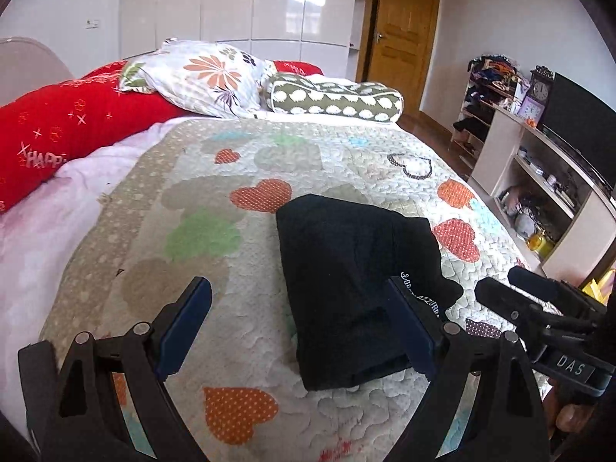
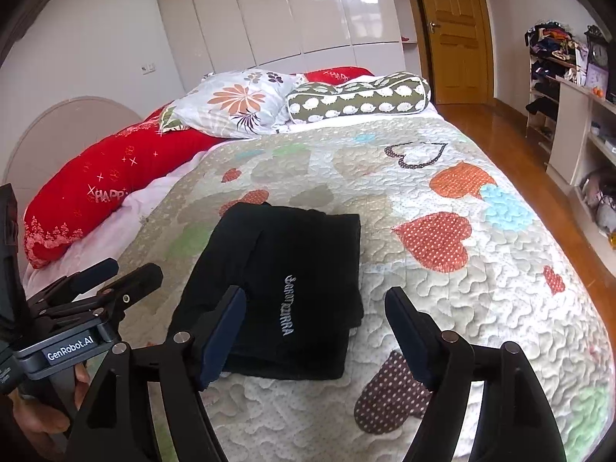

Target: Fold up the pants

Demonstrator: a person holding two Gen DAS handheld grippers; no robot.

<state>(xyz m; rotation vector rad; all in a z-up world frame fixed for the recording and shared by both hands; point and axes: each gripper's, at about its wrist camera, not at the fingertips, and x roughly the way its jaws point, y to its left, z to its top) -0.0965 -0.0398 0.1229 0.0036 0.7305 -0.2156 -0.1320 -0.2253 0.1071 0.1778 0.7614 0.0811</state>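
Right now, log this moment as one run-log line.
task: fold pants | black pants: folded, flat on quilt | left gripper: open, empty | right gripper: open, empty | contact: none

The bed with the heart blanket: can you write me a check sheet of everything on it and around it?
Surface: heart-patterned quilt covers the bed, lying fairly flat.
Job's things: black pants lie folded in a compact stack on the quilt, white lettering facing up.
Clutter: floral pillow, hedgehog-print bolster and red pillow at the head of the bed.
Grippers: left gripper open, nothing between its pads; right gripper open, nothing held.
Cables: nothing seen on the bed.
Surroundings: white wardrobe, wooden door, crowded shelf unit with a clock and a television.
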